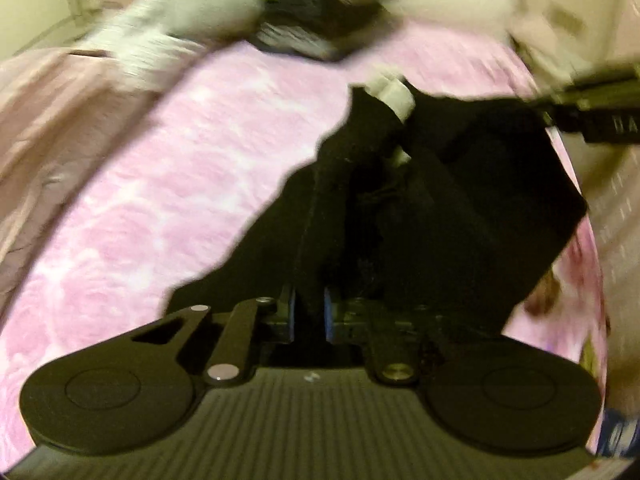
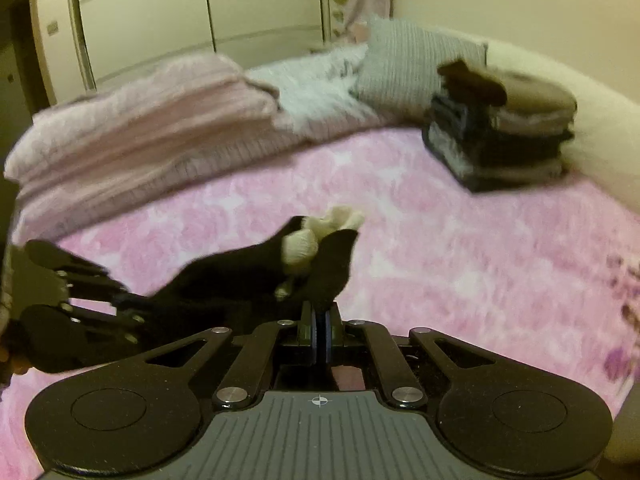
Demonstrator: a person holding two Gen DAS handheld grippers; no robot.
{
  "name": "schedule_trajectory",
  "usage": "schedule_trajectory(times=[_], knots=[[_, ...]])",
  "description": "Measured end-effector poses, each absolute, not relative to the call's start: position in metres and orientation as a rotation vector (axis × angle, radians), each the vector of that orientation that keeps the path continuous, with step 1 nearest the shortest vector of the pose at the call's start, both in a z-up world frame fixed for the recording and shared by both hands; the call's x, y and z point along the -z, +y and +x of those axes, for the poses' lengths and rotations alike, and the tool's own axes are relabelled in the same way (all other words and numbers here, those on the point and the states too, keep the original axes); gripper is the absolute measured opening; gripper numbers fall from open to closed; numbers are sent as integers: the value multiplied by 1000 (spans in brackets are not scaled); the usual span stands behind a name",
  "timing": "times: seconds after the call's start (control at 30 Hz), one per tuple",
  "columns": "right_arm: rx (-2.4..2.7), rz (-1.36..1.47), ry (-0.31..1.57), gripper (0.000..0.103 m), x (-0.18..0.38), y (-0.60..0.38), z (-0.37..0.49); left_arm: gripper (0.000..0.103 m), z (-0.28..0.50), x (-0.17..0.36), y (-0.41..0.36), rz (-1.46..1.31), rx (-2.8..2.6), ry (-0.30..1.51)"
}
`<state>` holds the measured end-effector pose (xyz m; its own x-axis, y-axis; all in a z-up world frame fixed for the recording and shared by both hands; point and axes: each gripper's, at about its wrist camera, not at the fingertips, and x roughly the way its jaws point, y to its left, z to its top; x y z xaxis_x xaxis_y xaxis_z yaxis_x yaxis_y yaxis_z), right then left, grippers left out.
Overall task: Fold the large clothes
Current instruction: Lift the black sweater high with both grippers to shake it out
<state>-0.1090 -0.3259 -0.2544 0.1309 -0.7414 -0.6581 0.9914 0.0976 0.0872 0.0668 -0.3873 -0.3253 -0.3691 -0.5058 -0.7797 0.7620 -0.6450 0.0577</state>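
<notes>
Pinching black garment (image 1: 420,200) in both grippers' fingers (image 1: 310,316) (image 2: 320,330); folded stack (image 2: 504,128) clear only rightward.

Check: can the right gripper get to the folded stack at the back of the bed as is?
Probably not yet: the right gripper is shut on the black garment, though bare pink bedspread lies toward the folded stack.

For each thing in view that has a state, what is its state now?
Left gripper: shut on black garment.
Right gripper: shut on black garment.
Black garment: held up between both grippers, unfolded, cream lining showing.
Clothes stack: folded, piled on the pink blanket.
Pillow: leaning upright.
</notes>
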Motion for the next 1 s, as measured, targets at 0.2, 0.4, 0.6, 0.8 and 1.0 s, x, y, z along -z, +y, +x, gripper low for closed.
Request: schedule_trajectory(times=[0.2, 0.4, 0.6, 0.8, 1.0], knots=[[1342, 443, 413, 0, 191, -344, -113, 6, 157, 244, -388, 650, 1837, 563], [1231, 257, 273, 0, 113, -354, -117, 6, 204, 164, -342, 443, 1704, 543], [1081, 144, 163, 0, 55, -327, -133, 6, 195, 93, -259, 294, 1579, 449], [898, 14, 71, 0, -1, -280, -172, 6, 156, 20, -160, 161, 1457, 294], [759, -95, 5, 0, -42, -223, -215, 6, 109, -32, -74, 70, 1379, 200]])
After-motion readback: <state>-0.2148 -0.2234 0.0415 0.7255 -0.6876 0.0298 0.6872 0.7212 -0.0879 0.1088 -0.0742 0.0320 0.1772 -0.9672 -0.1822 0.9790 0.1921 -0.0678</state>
